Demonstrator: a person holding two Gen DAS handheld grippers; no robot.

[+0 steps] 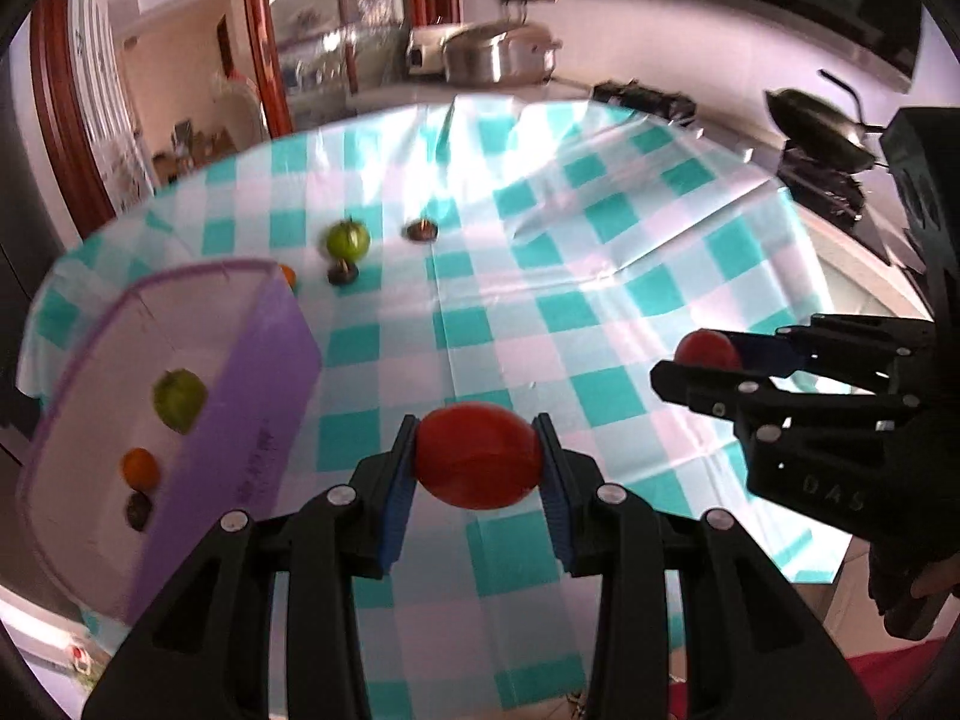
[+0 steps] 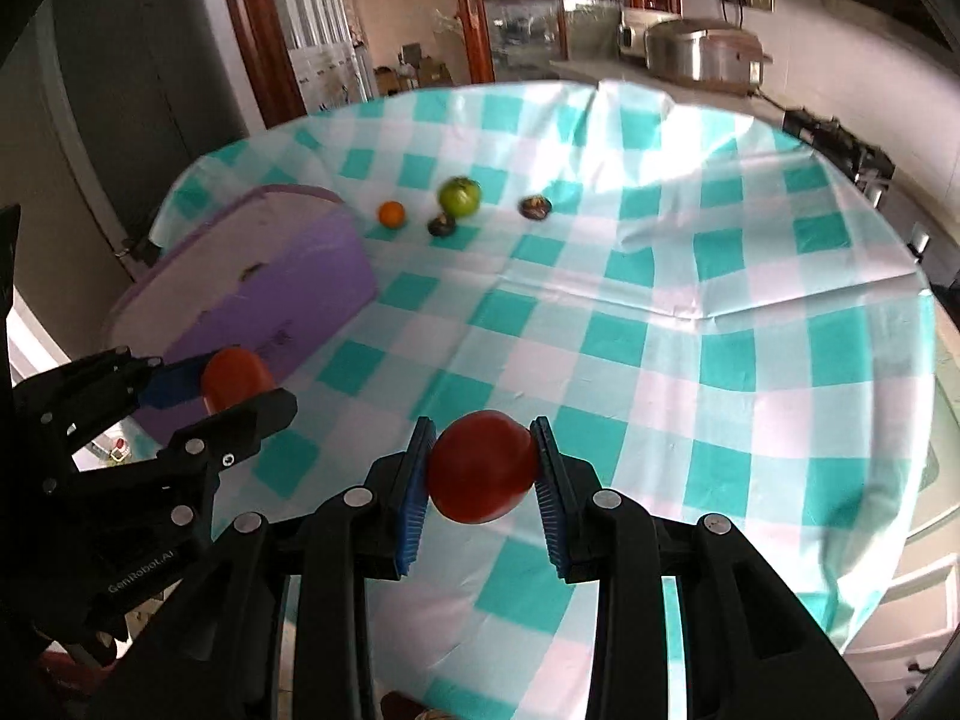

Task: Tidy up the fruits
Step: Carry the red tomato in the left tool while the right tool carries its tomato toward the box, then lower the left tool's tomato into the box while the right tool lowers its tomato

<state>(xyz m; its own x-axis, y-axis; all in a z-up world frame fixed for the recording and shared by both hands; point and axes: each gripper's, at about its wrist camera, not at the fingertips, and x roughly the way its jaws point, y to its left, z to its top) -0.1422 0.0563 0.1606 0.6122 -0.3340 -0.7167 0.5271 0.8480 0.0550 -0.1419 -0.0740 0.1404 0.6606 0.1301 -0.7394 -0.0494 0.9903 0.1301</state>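
Left wrist view: our left hand-held gripper point(image 1: 478, 456) clamps a red fruit point(image 1: 478, 455) above the table point(image 1: 630, 300); our right hand-held gripper point(image 2: 483, 468) grips another point(image 2: 483, 467). We should carry each over the purple bin's point(image 1: 252, 420) rim, then release low beside the fruit inside.

At the lower left of your right wrist view, the left gripper point(image 2: 240, 387) carries "GenRobot.AI" in pale letters along its black body. At the right of your left wrist view, the right gripper point(image 1: 699, 360) shows raised letters that look like "DAS". The dark print on the purple box point(image 2: 282, 300) is too blurred to read.
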